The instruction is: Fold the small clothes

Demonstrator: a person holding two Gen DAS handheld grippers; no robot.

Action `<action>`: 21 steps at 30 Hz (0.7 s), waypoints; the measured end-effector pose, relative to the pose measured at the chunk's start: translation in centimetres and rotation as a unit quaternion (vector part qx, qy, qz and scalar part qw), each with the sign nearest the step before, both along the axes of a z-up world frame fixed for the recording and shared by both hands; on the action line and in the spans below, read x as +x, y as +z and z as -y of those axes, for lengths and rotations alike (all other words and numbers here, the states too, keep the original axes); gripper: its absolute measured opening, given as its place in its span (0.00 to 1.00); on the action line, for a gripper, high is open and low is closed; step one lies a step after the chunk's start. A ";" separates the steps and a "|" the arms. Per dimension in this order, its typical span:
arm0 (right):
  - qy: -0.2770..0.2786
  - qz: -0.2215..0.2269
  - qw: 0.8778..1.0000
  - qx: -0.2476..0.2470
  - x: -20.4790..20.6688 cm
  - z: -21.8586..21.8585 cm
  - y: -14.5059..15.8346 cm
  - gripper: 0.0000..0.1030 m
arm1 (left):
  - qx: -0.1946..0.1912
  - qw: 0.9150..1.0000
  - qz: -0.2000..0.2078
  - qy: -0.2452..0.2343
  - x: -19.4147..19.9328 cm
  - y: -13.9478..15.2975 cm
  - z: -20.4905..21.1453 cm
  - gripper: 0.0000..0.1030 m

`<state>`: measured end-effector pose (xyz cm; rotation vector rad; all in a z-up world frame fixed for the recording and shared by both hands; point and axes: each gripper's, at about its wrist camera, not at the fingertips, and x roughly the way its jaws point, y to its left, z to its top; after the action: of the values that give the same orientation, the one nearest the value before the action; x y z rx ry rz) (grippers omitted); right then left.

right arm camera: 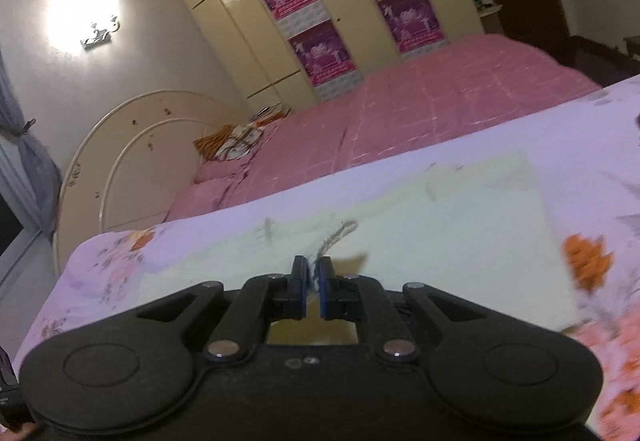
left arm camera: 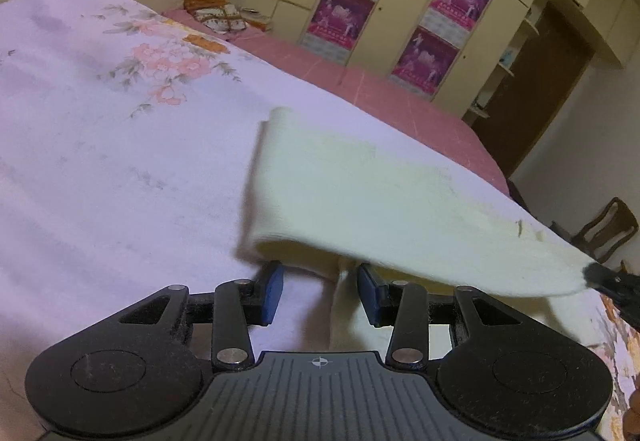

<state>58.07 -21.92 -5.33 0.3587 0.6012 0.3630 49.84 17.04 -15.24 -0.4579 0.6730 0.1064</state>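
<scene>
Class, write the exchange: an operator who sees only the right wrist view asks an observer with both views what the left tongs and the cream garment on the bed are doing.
Operator: My right tongs pinch the cream garment. Where are the left tongs?
Observer: The left tongs stand open at the garment's near edge, and their pads press on nothing.
Operator: Does the garment lie flat?
Observer: No. In the left wrist view the corner you hold is raised off the floral sheet, and the cloth slopes above the left tongs.
Operator: Anything else nearby?
Observer: A wooden chair stands past the sheet's edge.
</scene>
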 end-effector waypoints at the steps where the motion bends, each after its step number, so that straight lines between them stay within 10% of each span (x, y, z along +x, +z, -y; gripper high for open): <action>1: -0.005 0.000 1.000 -0.003 0.0 0.4 0.0 0.06 | 0.007 1.000 -0.002 -0.002 0.1 0.1 0.2 0.41; 21: -0.068 -0.005 0.998 -0.016 -1.3 5.1 -1.2 0.06 | 0.063 0.998 -0.018 -0.026 1.4 0.3 1.3 0.40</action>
<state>56.79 -26.99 -6.51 0.3677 0.5884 0.2215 51.26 15.76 -14.90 -0.3179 0.7097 0.1067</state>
